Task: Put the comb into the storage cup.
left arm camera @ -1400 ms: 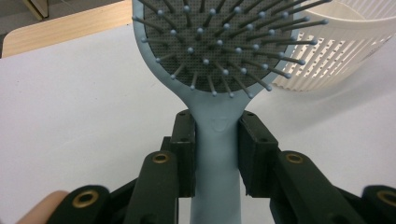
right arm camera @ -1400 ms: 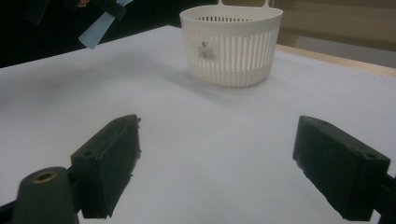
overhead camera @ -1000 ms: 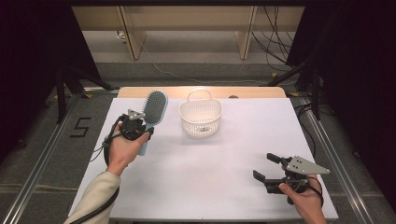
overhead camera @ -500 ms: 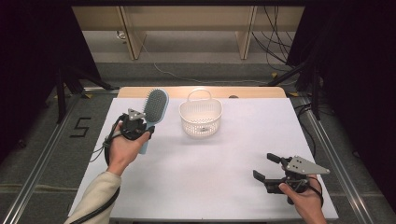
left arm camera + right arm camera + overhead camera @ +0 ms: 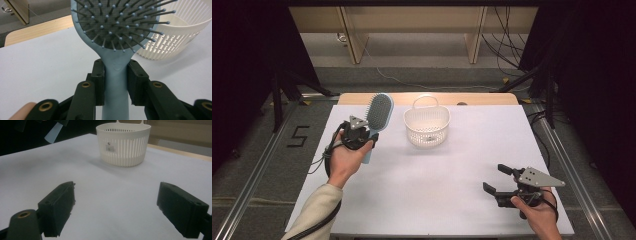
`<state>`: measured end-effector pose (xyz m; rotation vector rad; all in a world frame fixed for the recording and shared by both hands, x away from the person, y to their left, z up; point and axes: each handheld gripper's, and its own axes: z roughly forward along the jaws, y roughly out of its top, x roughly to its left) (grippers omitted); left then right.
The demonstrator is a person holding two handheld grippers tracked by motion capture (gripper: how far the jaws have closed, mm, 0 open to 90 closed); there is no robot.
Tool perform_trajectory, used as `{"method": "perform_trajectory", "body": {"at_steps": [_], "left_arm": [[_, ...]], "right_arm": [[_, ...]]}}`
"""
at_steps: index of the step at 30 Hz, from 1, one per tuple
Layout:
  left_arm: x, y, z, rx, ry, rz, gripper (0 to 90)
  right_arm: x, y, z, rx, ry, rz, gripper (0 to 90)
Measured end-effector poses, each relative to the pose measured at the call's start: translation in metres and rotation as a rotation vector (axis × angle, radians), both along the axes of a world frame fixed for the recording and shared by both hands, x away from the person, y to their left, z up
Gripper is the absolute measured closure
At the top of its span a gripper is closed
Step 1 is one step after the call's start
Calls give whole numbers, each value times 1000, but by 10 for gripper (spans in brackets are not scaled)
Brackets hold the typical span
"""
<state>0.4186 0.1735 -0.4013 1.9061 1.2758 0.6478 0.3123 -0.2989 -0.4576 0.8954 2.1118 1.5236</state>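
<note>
Brush held by the left tool beside the basket

Brush point(image 5: 378, 114), one of it, pale blue with a dark bristle pad, is clamped by its handle between the pads of the left tool point(image 5: 362, 131); the left gripper view shows both pads point(image 5: 98, 82) pressed flat against the handle just below the head. The head points up and away from the person, tilted toward the far edge, and the free end of the handle sticks out below the tool, toward the person. The brush is over the far left part of the bench, left of the basket and near it, not touching.

One basket point(image 5: 427, 125), white, slatted, with a loop handle on its far rim, stands upright at the far middle of the bench. A small label shows on its wall in the right gripper view.

The right tool point(image 5: 498, 179) sits low at the near right, well apart from the basket, jaws spread wide with nothing between them.

The bench point(image 5: 452, 200) is covered in a plain white sheet, with a strip of bare wood at its far edge. Around it: dark grey floor, metal rails on both sides, a "5" marked on the floor at left, black stands, cables, and wooden furniture legs behind.

Two tools, one brush, one basket.
</note>
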Motion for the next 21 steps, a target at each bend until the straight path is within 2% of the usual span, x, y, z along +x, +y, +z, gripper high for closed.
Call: {"method": "perform_trajectory", "body": {"at_steps": [21], "left_arm": [[0, -1, 3, -34, -33, -2, 698]], "right_arm": [[0, 0, 0, -2, -1, 1, 155]]}}
